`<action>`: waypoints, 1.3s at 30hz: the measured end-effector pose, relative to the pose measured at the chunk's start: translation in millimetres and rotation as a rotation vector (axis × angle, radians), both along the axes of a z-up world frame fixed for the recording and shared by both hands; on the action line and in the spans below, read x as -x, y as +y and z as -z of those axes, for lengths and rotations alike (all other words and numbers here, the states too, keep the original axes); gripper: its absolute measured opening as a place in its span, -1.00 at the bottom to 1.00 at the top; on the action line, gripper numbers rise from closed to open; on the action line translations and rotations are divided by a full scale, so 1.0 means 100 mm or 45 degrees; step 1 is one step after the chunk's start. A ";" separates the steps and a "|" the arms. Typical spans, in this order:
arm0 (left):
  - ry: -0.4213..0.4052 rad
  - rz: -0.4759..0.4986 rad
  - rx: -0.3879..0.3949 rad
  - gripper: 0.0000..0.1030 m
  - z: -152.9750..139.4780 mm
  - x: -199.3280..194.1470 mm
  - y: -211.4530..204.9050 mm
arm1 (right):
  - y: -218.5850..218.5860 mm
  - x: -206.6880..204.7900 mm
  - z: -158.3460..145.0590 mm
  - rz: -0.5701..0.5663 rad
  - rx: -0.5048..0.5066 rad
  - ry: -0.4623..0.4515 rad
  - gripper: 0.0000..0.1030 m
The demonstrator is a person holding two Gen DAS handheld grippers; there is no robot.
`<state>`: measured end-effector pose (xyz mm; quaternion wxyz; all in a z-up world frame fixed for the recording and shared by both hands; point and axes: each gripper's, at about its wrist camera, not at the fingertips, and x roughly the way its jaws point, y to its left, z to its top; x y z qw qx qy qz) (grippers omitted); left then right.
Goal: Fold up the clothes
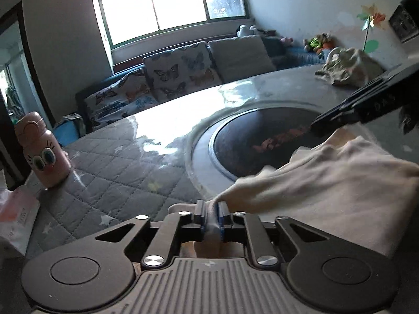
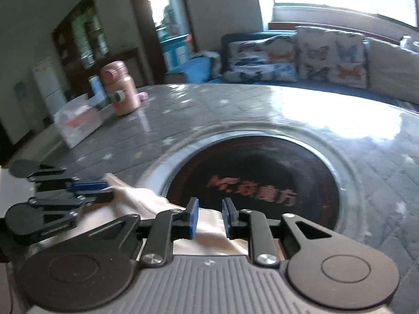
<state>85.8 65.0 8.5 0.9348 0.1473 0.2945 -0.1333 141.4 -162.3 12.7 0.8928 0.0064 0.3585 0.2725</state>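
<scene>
Hidden and blurred parts

The cream garment (image 1: 327, 183) runs off the left wrist view's right edge; orange lettering on the dark round inset (image 1: 262, 141) is smeared, and partly covered by cloth.

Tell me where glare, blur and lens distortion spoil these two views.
Left wrist view: window blown out, glare on the table, cream garment motion-blurred. Right wrist view: whole frame smeared, pink bottle soft; the fisheye bends the table edge in both.
</scene>
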 end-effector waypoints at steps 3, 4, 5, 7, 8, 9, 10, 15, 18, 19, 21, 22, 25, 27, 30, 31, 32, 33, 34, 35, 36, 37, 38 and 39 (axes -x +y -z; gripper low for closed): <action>0.001 -0.016 0.004 -0.60 -0.01 0.00 0.03 | -0.15 0.05 0.02 0.033 -0.019 0.016 -0.33; 0.003 -0.021 0.008 -0.60 -0.02 -0.01 0.04 | -0.19 0.09 0.03 0.037 -0.011 0.018 -0.27; 0.005 -0.026 0.011 -0.60 -0.02 -0.02 0.05 | -0.23 0.12 0.04 0.041 -0.003 0.019 -0.27; 0.008 -0.031 0.006 -0.60 -0.01 -0.03 0.03 | -0.29 0.18 0.07 0.051 0.018 0.031 -0.27; 0.009 -0.030 0.003 -0.60 -0.01 -0.03 0.02 | -0.32 0.20 0.10 0.066 0.026 0.039 -0.27; 0.009 -0.026 0.002 -0.64 -0.01 -0.02 0.01 | -0.35 0.22 0.13 0.079 0.032 0.046 -0.27; 0.007 -0.022 -0.001 -0.65 -0.01 -0.02 0.00 | -0.37 0.23 0.15 0.083 0.028 0.053 -0.27; -0.021 0.001 -0.004 -0.63 -0.09 0.03 -0.03 | -0.36 0.19 0.20 0.083 0.009 0.053 -0.27; -0.049 0.052 -0.012 -0.58 -0.16 0.10 -0.07 | -0.30 0.16 0.23 0.074 0.024 0.054 -0.27; -0.057 0.070 -0.018 -0.46 -0.18 0.12 -0.08 | -0.29 0.15 0.23 0.073 0.029 0.050 -0.27; -0.061 0.111 -0.034 -0.32 -0.20 0.15 -0.12 | -0.29 0.15 0.24 0.070 0.034 0.050 -0.27; -0.058 0.137 -0.047 -0.29 -0.20 0.16 -0.14 | -0.29 0.15 0.24 0.067 0.035 0.052 -0.26; -0.039 0.182 -0.088 -0.28 -0.16 0.13 -0.21 | -0.25 0.15 0.21 0.046 0.045 0.040 -0.26; -0.024 0.190 -0.100 -0.28 -0.12 0.08 -0.24 | -0.22 0.15 0.18 0.018 0.047 0.033 -0.26; 0.010 0.195 -0.096 -0.27 -0.08 0.00 -0.25 | -0.13 0.11 0.15 -0.038 0.040 0.041 -0.26; 0.019 0.195 -0.095 -0.27 -0.06 -0.02 -0.25 | -0.08 0.09 0.15 -0.056 0.039 0.047 -0.26; 0.027 0.197 -0.095 -0.27 -0.05 -0.04 -0.25 | -0.05 0.08 0.16 -0.062 0.045 0.046 -0.26; 0.035 0.202 -0.095 -0.27 -0.03 -0.06 -0.25 | -0.02 0.06 0.18 -0.071 0.048 0.043 -0.26; 0.043 0.207 -0.095 -0.38 -0.01 -0.07 -0.25 | 0.01 0.05 0.20 -0.080 0.051 0.040 -0.27; 0.046 0.211 -0.098 -0.47 0.00 -0.07 -0.26 | 0.04 0.03 0.21 -0.087 0.054 0.038 -0.31; 0.047 0.215 -0.104 -0.65 0.02 -0.07 -0.26 | 0.05 0.04 0.22 -0.083 0.061 0.037 -0.45; 0.043 0.216 -0.112 -0.77 0.03 -0.06 -0.27 | 0.07 0.04 0.23 -0.078 0.067 0.036 -0.62; 0.030 0.214 -0.124 -0.81 0.03 -0.05 -0.29 | 0.07 0.04 0.24 -0.074 0.074 0.033 -0.69; 0.014 0.212 -0.135 -0.88 0.03 -0.03 -0.30 | 0.07 0.06 0.23 -0.067 0.085 0.018 -0.79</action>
